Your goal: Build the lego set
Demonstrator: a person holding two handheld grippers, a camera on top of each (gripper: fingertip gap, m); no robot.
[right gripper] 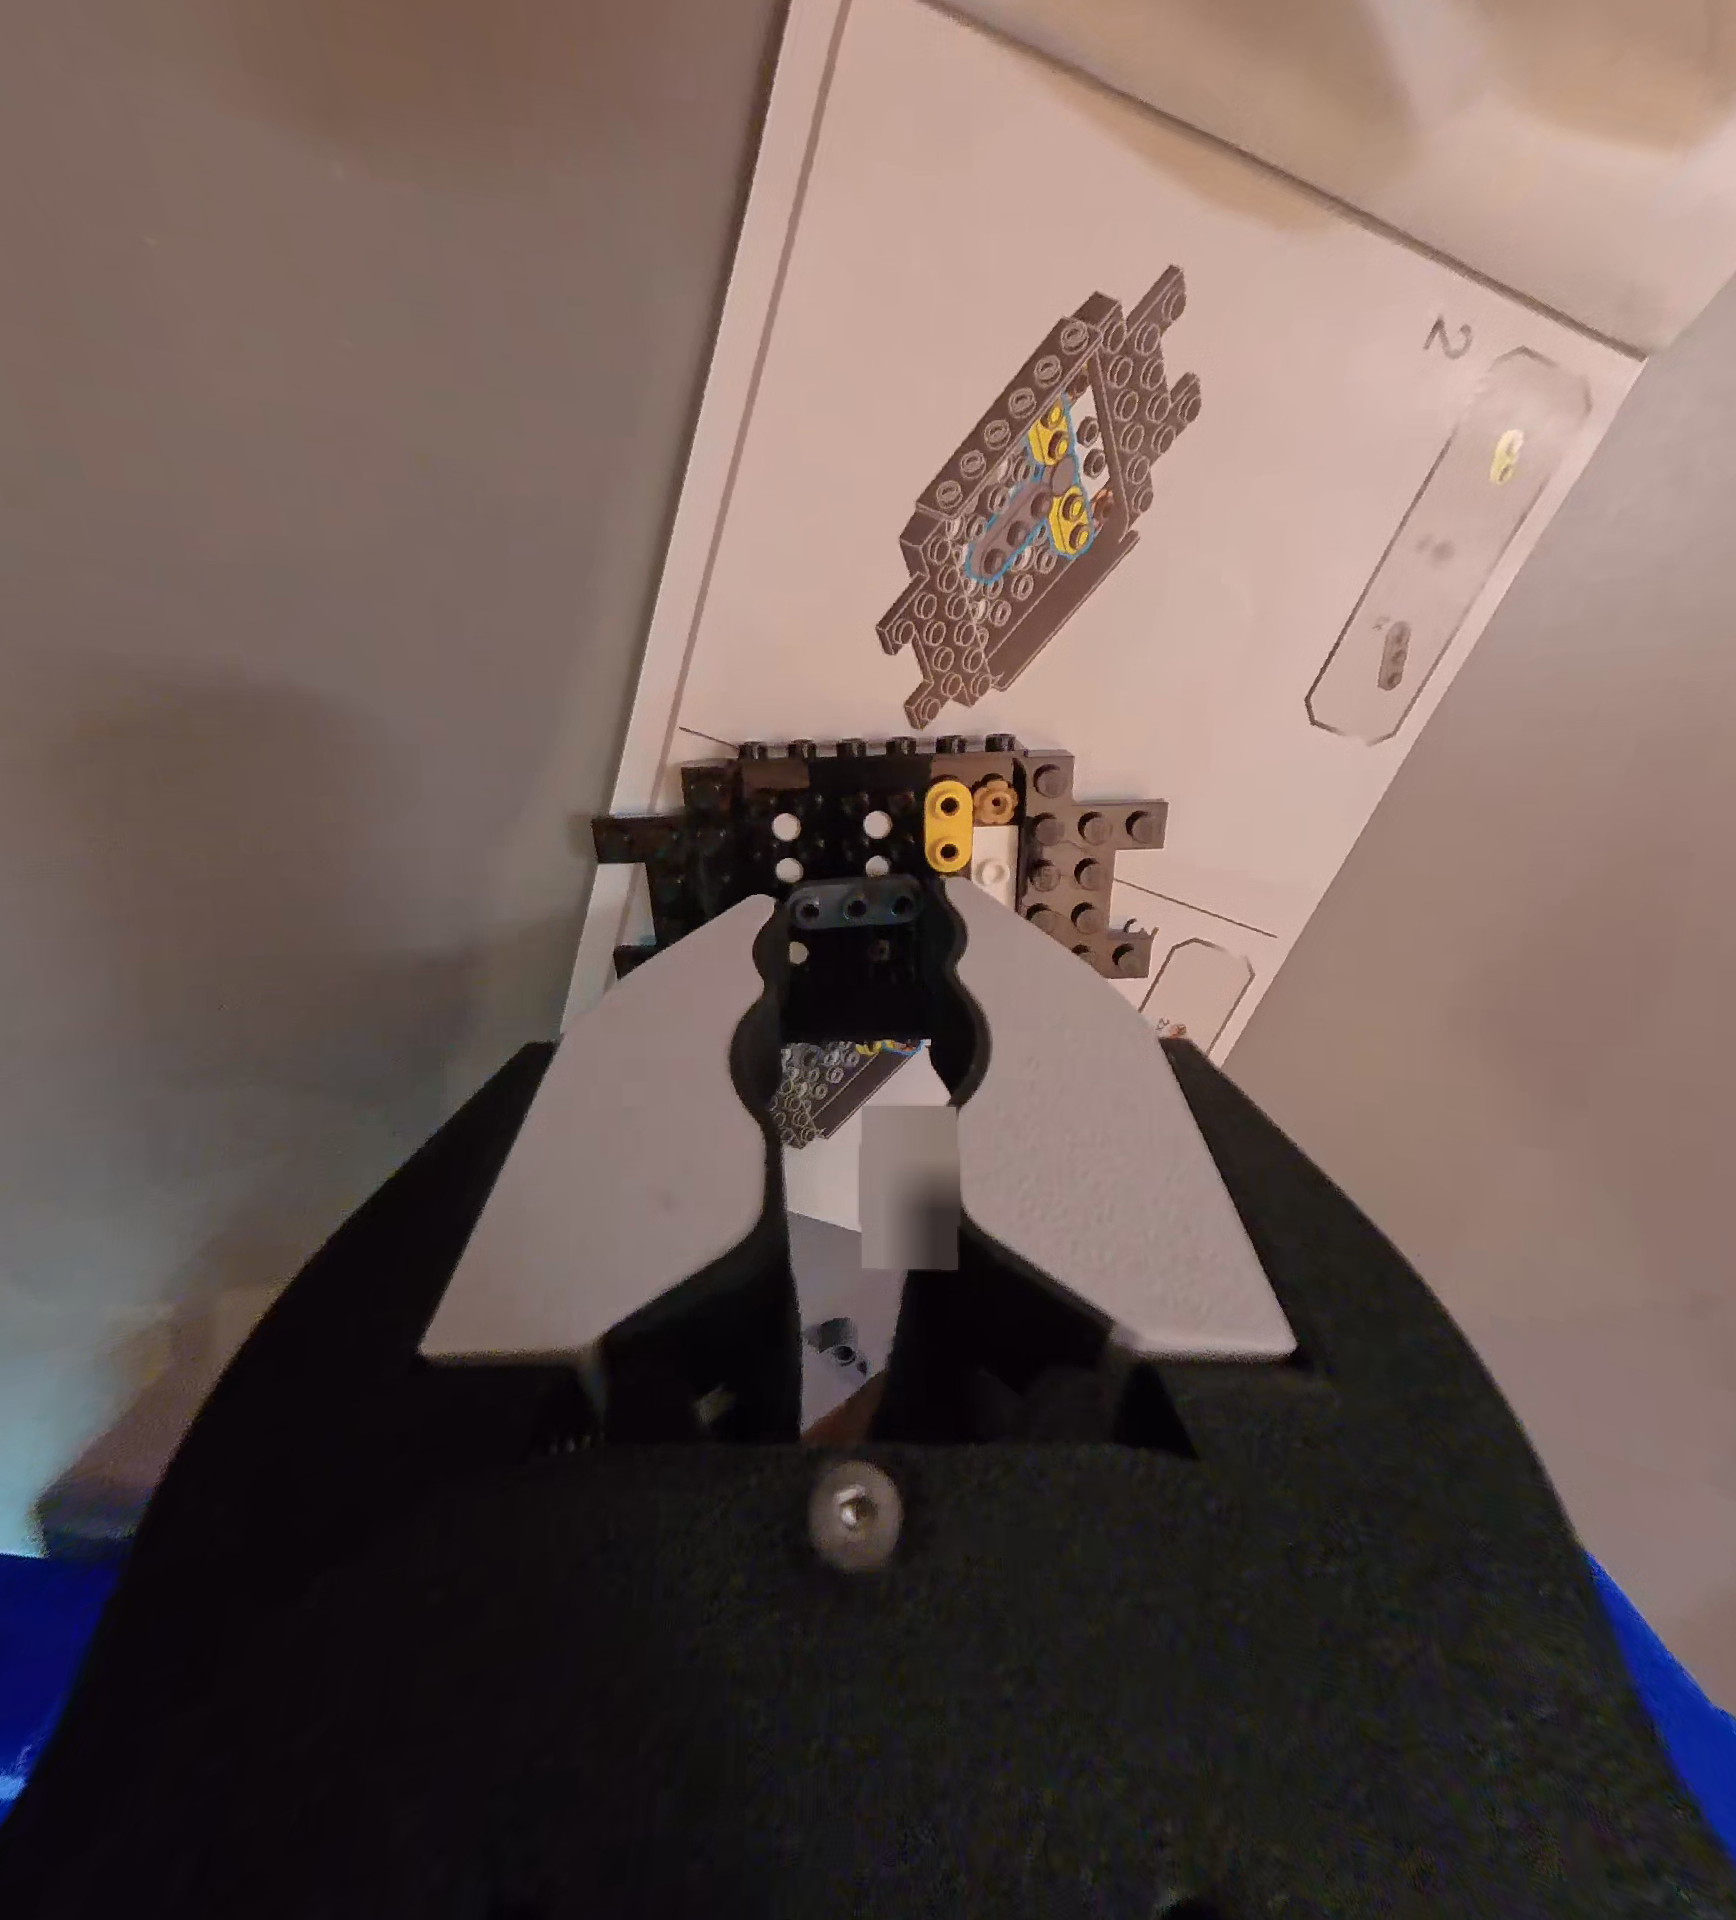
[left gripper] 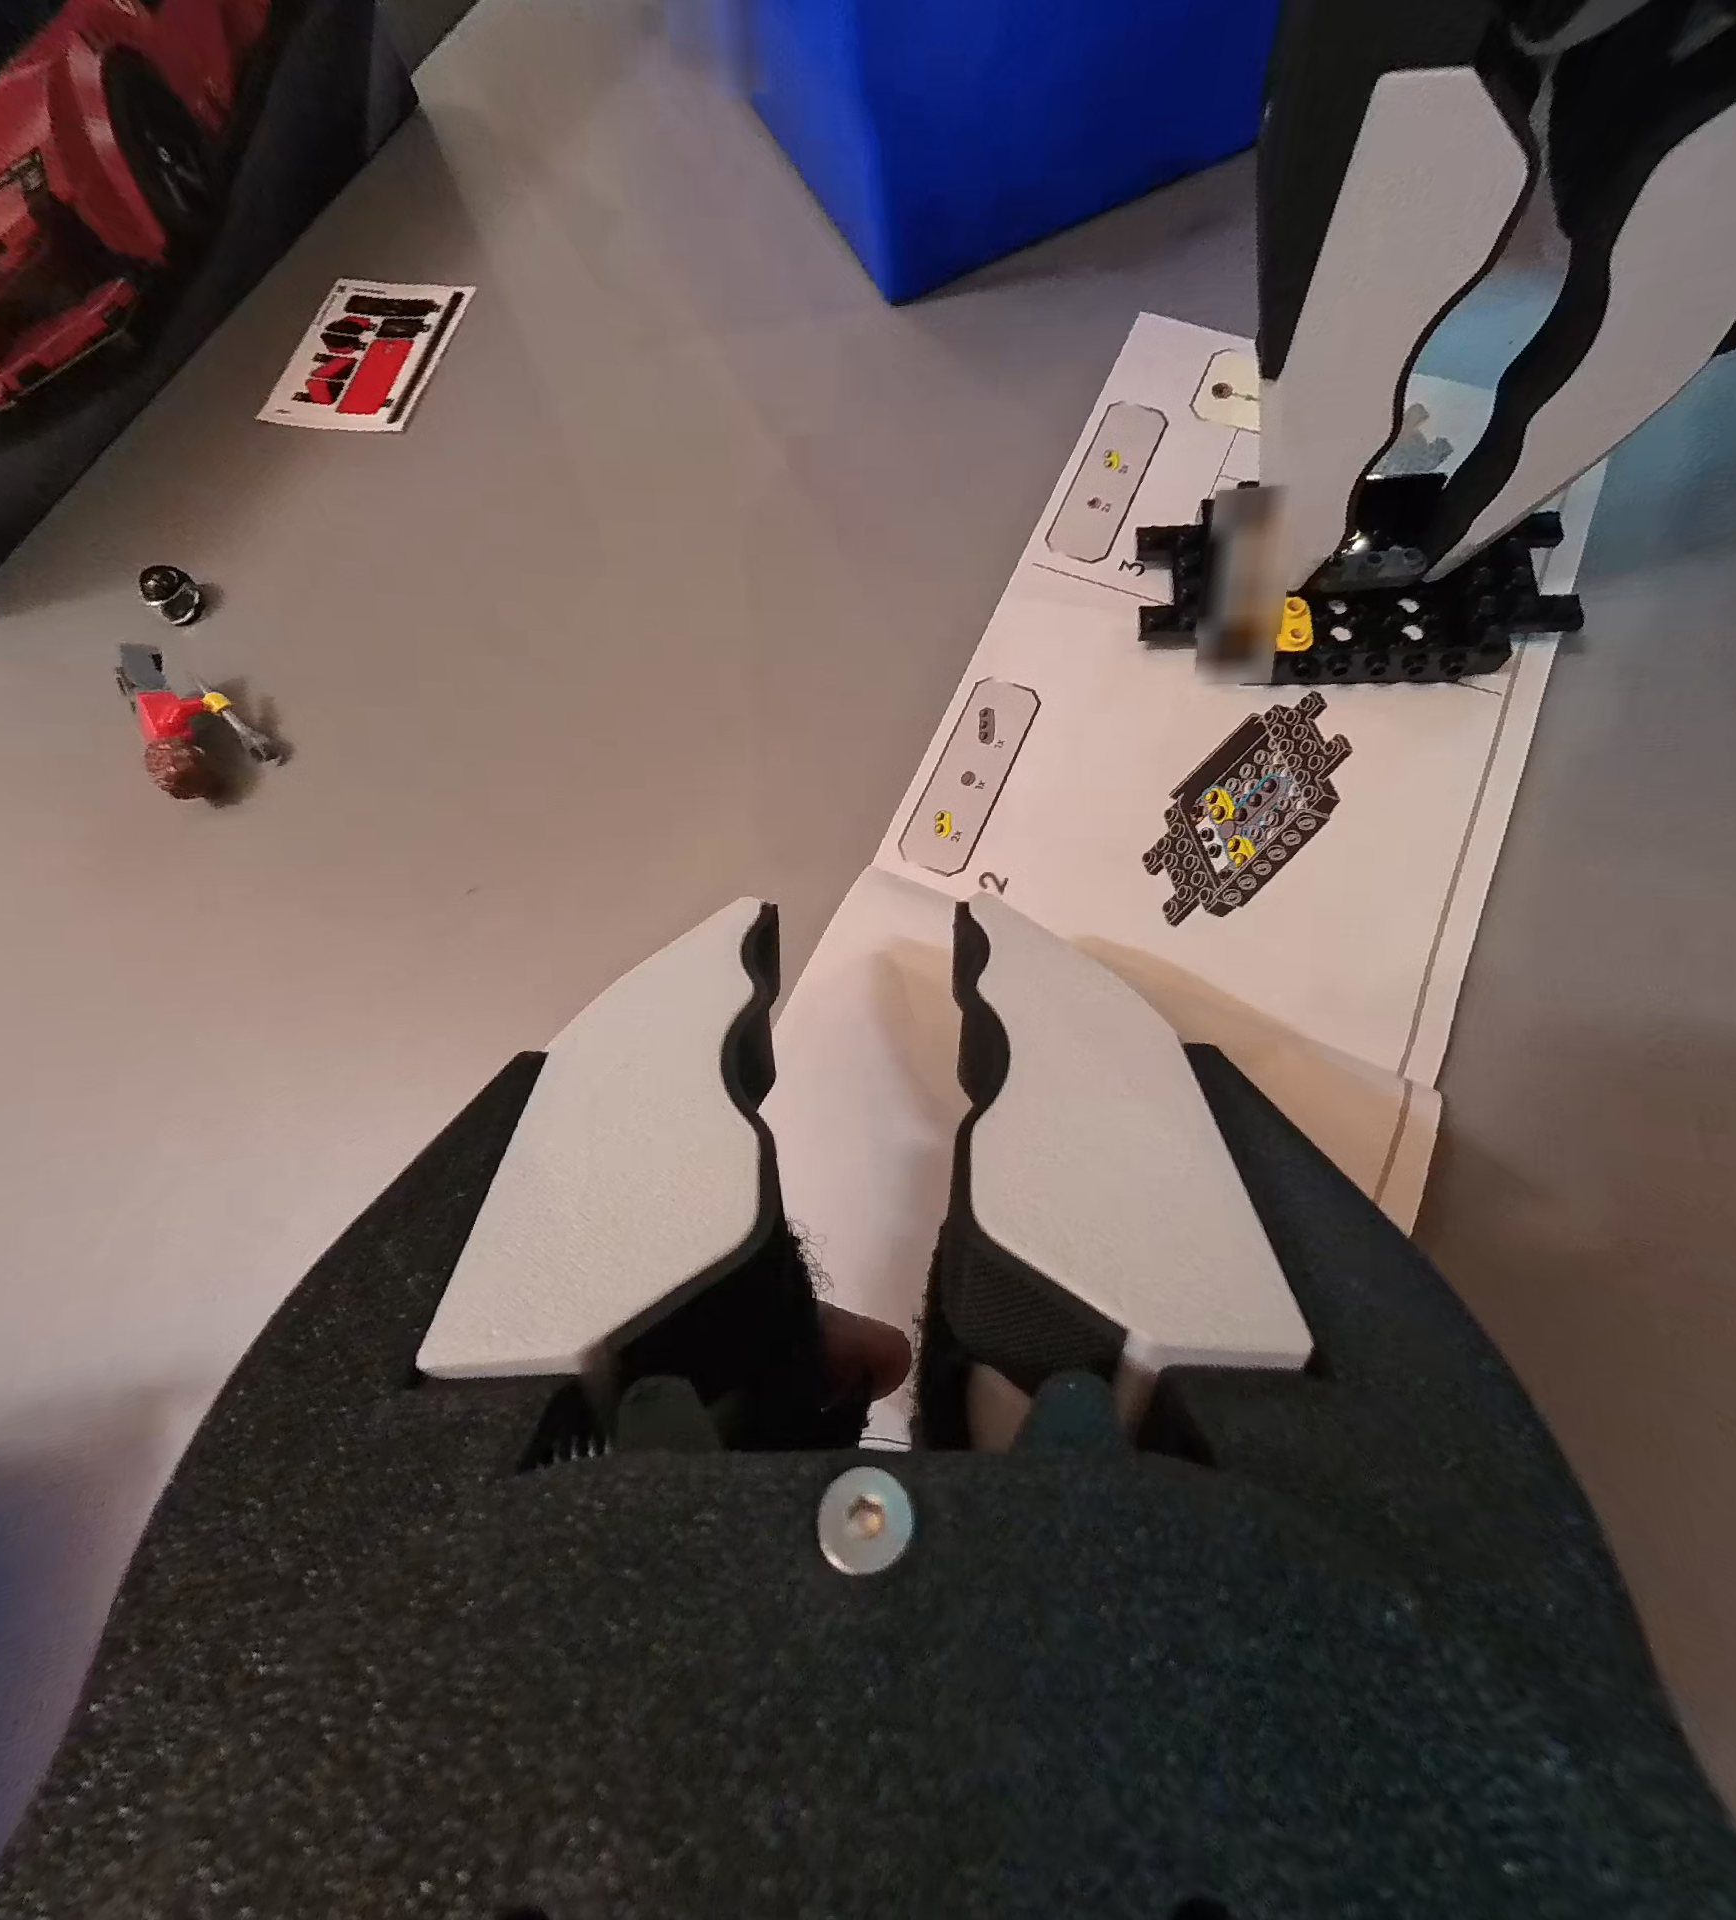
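Note:
My right gripper point(right gripper: 856, 899) is shut on a small dark grey three-hole plate point(right gripper: 856, 906) and holds it down on the black brick chassis point(right gripper: 1082, 862). The chassis lies on an open white instruction booklet point(right gripper: 822, 364) and carries a yellow two-hole plate point(right gripper: 947, 821). The left wrist view shows the same: the right gripper point(left gripper: 1394, 551) pinches the grey plate point(left gripper: 1383, 563) over the chassis point(left gripper: 1415, 649), next to the yellow plate point(left gripper: 1293, 615). My left gripper point(left gripper: 866, 920) is open and empty, hovering over the near edge of the booklet point(left gripper: 1103, 810).
A blue box point(left gripper: 978, 135) stands behind the booklet. A box with a red car picture point(left gripper: 64, 208) is at the far left. A sticker sheet point(left gripper: 365, 353), a small black round part point(left gripper: 168, 594) and a toy figure's parts point(left gripper: 183, 717) lie on the grey table point(left gripper: 583, 623). Spacing between my two grippers at the tips: around 15 centimetres.

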